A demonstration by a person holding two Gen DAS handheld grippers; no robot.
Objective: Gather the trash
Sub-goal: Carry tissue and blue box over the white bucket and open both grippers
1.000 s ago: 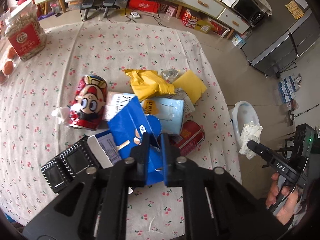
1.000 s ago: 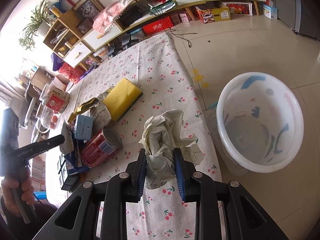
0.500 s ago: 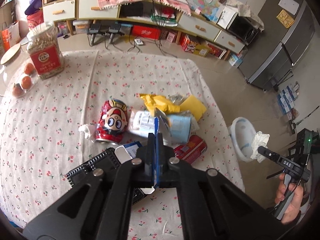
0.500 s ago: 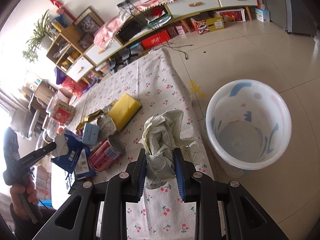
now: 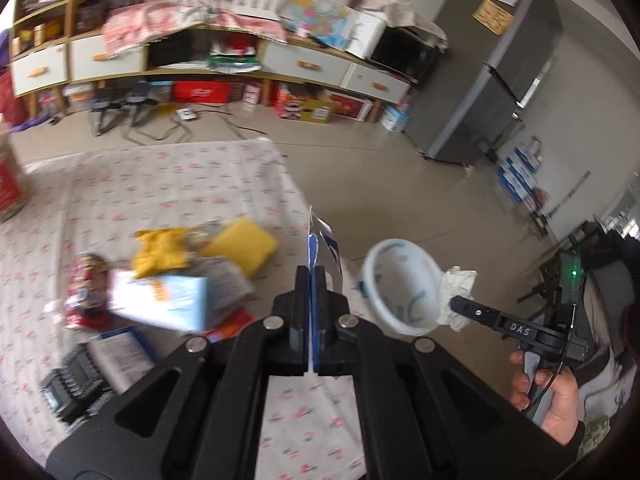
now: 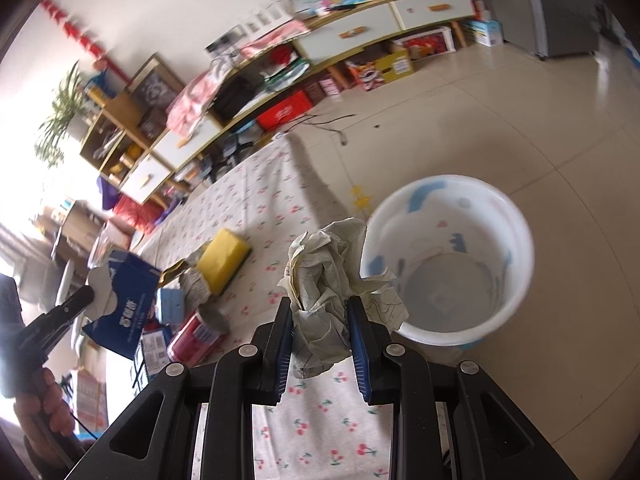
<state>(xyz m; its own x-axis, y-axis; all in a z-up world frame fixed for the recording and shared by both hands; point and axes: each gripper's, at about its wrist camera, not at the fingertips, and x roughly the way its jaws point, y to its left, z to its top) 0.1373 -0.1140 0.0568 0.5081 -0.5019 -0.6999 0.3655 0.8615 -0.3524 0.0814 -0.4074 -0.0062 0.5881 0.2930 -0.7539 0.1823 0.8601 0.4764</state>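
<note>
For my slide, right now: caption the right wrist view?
Right gripper holding crumpled paper beside the white bin, table edge below.

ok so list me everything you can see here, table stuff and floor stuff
crumpled paper: 1, off-white, between the right gripper's fingers, near the bin
blue carton: 1, blue and white, flattened, clamped in the left gripper, lifted off the table
bin: 1, white with blue marks, on the floor beside the table, looks empty
sponge: 1, yellow, on the tablecloth
yellow wrapper: 1, on the tablecloth by the sponge
light blue box: 1, in the pile
red can: 1, on its side
cartoon can: 1, red, on its side, blurred
black tray: 1, near table edge
tablecloth: 1, white, cherry print
left gripper: 1, black, shut
right gripper: 1, black, blue pads
</note>
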